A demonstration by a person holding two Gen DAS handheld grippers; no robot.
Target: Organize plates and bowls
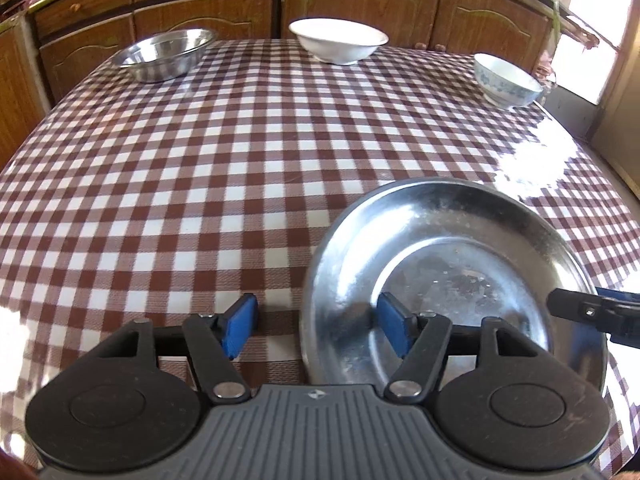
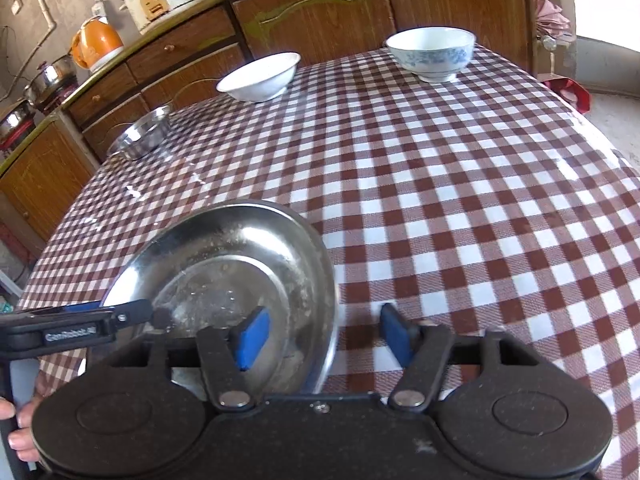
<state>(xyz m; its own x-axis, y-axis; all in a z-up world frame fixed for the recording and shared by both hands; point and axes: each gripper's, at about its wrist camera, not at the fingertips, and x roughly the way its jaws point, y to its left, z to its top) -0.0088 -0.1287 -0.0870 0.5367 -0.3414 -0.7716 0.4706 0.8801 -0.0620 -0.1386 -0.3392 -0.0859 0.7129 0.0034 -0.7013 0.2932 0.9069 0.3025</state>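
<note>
One shiny steel plate point(image 1: 460, 264), shallow, round, smudged

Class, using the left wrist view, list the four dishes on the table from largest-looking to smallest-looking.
1. steel plate, partly because it is nearest
2. steel bowl and white bowl: too alike to rank
3. blue-patterned bowl

Brown-and-white checked tablecloth point(image 1: 240, 168), blue-flowered white bowl point(image 2: 432, 54), silver plate point(image 1: 440, 248)
</note>
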